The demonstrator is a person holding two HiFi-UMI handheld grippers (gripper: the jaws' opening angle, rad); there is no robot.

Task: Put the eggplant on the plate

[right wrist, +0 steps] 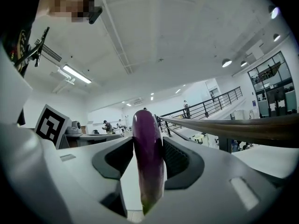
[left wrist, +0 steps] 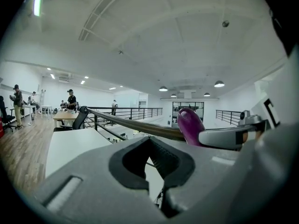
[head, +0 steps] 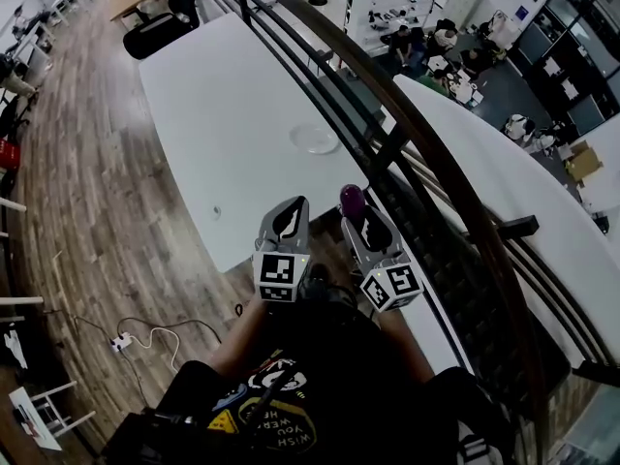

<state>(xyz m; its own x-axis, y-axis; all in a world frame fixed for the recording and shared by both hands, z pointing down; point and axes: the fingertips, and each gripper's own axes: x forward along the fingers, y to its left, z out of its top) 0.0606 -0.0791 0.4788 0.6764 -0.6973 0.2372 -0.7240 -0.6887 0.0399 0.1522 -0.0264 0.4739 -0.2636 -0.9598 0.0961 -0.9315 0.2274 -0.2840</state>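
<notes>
A purple eggplant [right wrist: 147,157] stands upright between the pads of my right gripper [right wrist: 148,148], which is shut on it. In the head view the eggplant [head: 352,200] pokes up from the right gripper [head: 360,211] just past the near edge of the white table [head: 223,114]. A clear round plate [head: 315,139] lies farther out on that table, ahead of both grippers. My left gripper [head: 291,211] hovers close beside the right one, jaws together and empty. From the left gripper [left wrist: 150,141] the eggplant [left wrist: 189,125] shows at the right.
A dark curved railing [head: 426,134] runs along the table's right side, close to the right gripper. A black office chair [head: 165,22] stands at the table's far end. A power strip with cable [head: 121,340] lies on the wood floor at the left.
</notes>
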